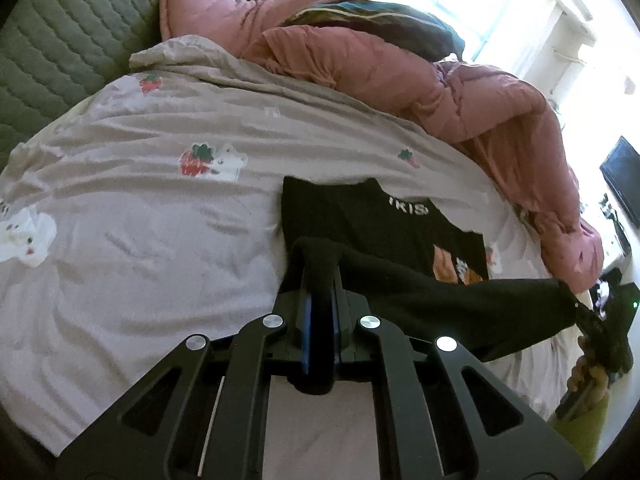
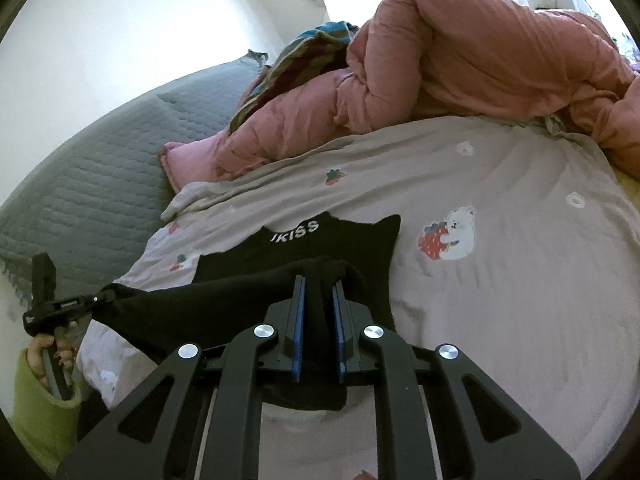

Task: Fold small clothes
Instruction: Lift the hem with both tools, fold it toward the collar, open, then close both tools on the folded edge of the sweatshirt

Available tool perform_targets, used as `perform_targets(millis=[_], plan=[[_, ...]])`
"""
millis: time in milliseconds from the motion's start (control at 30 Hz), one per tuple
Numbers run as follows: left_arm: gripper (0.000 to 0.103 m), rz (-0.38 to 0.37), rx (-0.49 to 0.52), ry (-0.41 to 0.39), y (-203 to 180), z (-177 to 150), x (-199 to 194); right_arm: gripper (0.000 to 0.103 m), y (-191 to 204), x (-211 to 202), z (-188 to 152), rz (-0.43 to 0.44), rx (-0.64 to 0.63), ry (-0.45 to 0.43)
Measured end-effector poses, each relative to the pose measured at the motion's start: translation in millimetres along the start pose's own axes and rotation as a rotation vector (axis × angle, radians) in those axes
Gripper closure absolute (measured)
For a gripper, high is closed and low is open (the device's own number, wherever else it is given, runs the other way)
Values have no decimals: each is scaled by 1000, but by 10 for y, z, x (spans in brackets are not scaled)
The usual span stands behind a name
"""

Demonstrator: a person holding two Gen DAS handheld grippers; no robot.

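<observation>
Black shirt [image 1: 360,220] pinched by both grippers, left [image 1: 320,280] and right [image 2: 318,280], over bedsheet [image 1: 160,200].

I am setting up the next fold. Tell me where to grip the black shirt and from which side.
Grip the black shirt at its two near hem corners, coming from the near edge of the bed, as the left gripper and right gripper do now. The collar end lies flat on the sheet, so the lifted hem can carry forward.

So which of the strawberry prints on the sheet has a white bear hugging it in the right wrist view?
The large strawberry print right of the black shirt; the smaller strawberry farther up the sheet stands alone, with no bear.
</observation>
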State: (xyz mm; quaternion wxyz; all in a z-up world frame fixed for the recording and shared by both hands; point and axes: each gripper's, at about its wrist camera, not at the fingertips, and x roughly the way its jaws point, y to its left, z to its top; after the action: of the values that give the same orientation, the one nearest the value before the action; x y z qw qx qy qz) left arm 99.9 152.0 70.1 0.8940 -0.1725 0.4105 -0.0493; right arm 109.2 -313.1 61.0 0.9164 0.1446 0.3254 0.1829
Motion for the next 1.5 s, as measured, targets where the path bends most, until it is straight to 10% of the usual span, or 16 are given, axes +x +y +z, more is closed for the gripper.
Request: perform_targets(millis=[667,833,967,1367,1500], plan=[[97,59,-81,30,220,328,1019,88,-334,1093,213,-134,70,121],[71,52,-106,-25,323,317,970,59,-354,1123,220,-175,72,109],[71,64,-99,-75,384,289,808,56,-358,1016,217,-202,68,80],[68,132,196,-58,11,-401,632,48,-138,521,-210,-201,-25,88],[68,157,306,-44,-192,-551,694,71,-1,592,-407,-183,-86,166]])
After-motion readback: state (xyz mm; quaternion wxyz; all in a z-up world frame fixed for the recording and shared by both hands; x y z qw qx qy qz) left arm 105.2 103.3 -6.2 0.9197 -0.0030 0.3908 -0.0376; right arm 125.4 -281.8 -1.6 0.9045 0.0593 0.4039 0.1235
